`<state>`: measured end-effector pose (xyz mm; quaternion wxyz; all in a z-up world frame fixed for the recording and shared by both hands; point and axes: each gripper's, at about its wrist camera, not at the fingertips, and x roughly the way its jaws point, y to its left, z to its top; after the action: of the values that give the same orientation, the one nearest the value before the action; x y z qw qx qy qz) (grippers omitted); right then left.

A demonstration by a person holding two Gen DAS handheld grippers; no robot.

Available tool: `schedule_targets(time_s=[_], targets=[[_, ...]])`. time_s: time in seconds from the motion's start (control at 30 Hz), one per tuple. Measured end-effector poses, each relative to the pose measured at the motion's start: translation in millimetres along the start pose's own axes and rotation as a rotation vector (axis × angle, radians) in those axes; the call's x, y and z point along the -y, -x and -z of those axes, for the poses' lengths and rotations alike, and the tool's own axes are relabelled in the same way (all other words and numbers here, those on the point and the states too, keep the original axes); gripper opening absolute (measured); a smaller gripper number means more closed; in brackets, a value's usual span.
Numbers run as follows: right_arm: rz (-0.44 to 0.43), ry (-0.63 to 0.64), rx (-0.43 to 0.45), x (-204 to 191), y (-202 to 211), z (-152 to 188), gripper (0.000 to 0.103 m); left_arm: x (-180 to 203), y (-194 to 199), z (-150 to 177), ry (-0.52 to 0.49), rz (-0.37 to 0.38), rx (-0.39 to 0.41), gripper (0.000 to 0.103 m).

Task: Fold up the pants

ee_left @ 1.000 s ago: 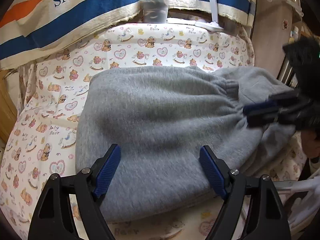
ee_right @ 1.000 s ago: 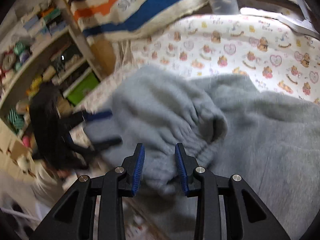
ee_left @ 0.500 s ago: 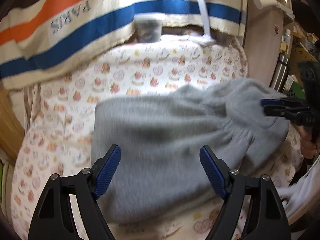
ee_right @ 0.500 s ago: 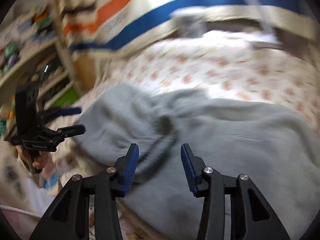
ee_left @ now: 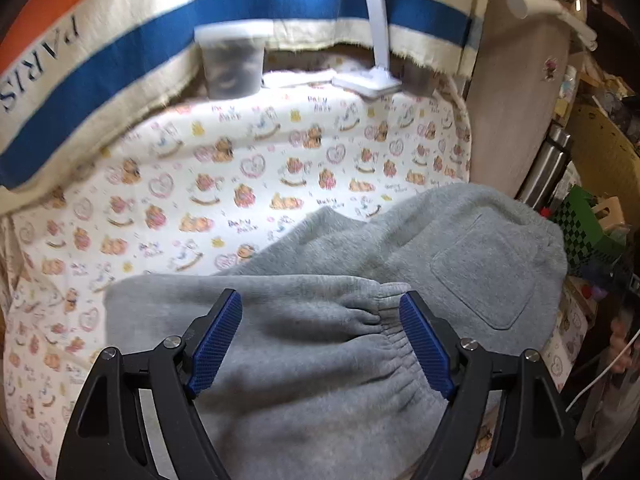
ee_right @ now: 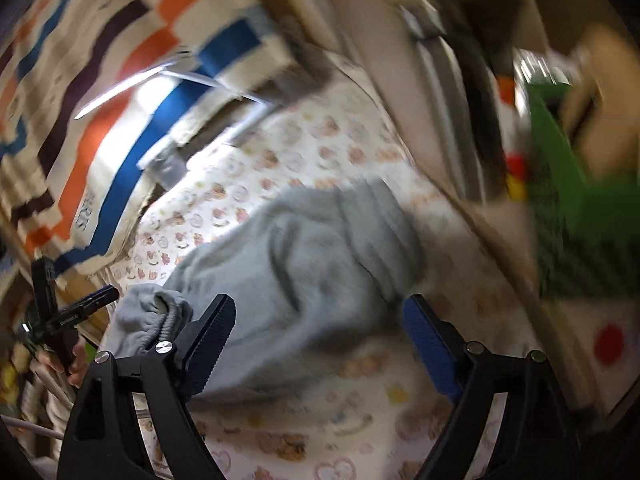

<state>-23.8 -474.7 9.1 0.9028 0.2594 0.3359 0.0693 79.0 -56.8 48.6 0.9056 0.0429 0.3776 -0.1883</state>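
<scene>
Left-wrist view first: what does the room give us?

— A table draped in a cream bear-and-heart print cloth (ee_left: 248, 184). Behind it hangs a striped fabric (ee_left: 120, 60) in orange, cream and blue, lettered PARIS. At the table's far edge stand a clear plastic container (ee_left: 232, 64) and the white base of a lamp (ee_left: 366, 82). To the right is a tan panel (ee_left: 516, 92), then cluttered shelving with a green checked box (ee_left: 584, 224).

— And the right-wrist view?

— Heavily blurred; the same cloth, stripes and green box, tilted.

— Where are the pants?

— The grey sweatpants (ee_left: 320, 352) lie folded on the near right part of the cloth. Their long axis runs from the near left toward the far right. The elastic waistband (ee_left: 390, 328) is gathered on top, and a patch pocket (ee_left: 484, 272) faces up on the layer beyond it.

— The grippers?

— The left gripper (ee_left: 320, 344) hovers over the waistband with its blue pads spread wide, and I see no cloth pinched. The right gripper (ee_right: 316, 344) has just been opening; its jaws stand wide over the pants' near edge, nothing between them.

— Anything smaller?

— The left gripper shows again at the left edge of the right-wrist view, a hand (ee_right: 76, 364) below it.
</scene>
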Motion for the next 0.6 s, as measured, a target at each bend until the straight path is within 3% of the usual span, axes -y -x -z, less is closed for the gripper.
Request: schedule_targets(time_s=[0.27,0.3,0.33,0.37,0.4,0.43,0.53,0.6], targets=[[-0.044,-0.261,-0.096,60,-44,12,0.087,4,-37,7,0.021,-0.047,-0.103,0.080],[-0.041,-0.266,-0.096,62,-49,11,0.082,3,-40,8,0.030,-0.047,-0.109,0.080],[-0.041,-0.258,-0.090,61,-52,9,0.069,1,-41,9,0.040,-0.045,-0.114,0.080],[-0.045,-0.244,-0.088,58,-54,7,0.063,0,-43,9,0.048,-0.043,-0.119,0.080],[-0.058,-0.230,-0.085,54,-56,4,0.051,0,-44,10,0.051,-0.042,-0.120,0.080],[-0.081,-0.199,-0.073,46,-56,0,0.032,0,-44,10,0.051,-0.043,-0.119,0.080],[-0.064,-0.105,-0.043,26,-54,-10,0.023,2,-44,9,0.046,-0.042,-0.117,0.080],[-0.093,-0.053,-0.036,7,-52,-25,0.023,4,-44,6,0.040,-0.029,-0.110,0.080]])
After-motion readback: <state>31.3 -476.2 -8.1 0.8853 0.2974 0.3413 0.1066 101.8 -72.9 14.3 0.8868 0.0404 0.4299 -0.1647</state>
